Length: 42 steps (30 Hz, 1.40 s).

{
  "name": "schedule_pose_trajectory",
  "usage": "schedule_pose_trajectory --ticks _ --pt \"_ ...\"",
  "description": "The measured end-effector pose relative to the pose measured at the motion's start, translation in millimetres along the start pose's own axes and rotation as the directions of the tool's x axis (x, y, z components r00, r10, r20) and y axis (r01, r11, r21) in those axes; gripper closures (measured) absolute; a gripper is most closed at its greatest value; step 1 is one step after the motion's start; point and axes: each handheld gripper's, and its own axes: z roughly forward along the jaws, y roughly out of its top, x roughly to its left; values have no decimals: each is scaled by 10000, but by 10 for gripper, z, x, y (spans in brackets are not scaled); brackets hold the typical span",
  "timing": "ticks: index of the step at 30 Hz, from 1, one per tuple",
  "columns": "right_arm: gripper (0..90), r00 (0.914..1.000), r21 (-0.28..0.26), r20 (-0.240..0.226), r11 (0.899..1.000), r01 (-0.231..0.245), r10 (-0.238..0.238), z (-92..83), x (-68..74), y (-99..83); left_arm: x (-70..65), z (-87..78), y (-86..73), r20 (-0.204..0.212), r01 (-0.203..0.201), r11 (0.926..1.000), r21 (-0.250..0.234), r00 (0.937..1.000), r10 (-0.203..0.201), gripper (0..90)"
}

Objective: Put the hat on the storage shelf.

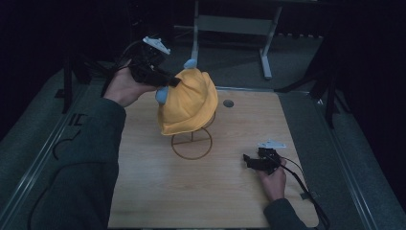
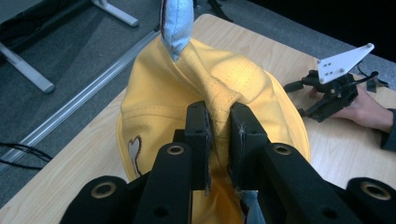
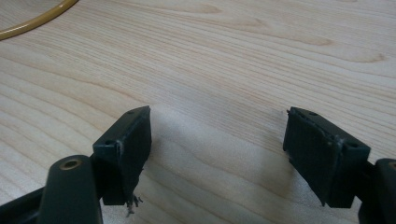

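A yellow hat was seen sitting on a thin gold wire stand near the middle of the wooden counter. Two small light blue ears were sewn onto the hat, one at the top and one at the side. A fold of the hat's cloth was pinched tight between the jaws of the left gripper, which was held up high by the left hand. The stand's round ring was laid flat on the counter. The right gripper was rested low over the bare wood, well apart from the hat, with its jaws spread wide and nothing between them. It was held by the right hand near the counter's right edge.
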Motion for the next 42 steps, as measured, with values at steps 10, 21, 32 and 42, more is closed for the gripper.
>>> schedule_pose_trajectory --ticks 10,21,32,42 --pt "233 10000 5 -4 10000 2 -2 0 1 0 -49 170 57 -36 138 9996 -231 9999 -138 775" --pt "232 10000 -2 -13 10000 16 -16 0 0 0 -95 281 69 46 134 9994 -313 9999 -133 751" --pt "232 10000 5 -8 10000 32 -32 0 -1 0 -153 357 79 130 44 9994 -352 9999 -40 754" --pt "232 10000 5 -7 10000 38 -38 0 -1 0 -187 450 85 -50 -67 9999 -104 10000 67 760"
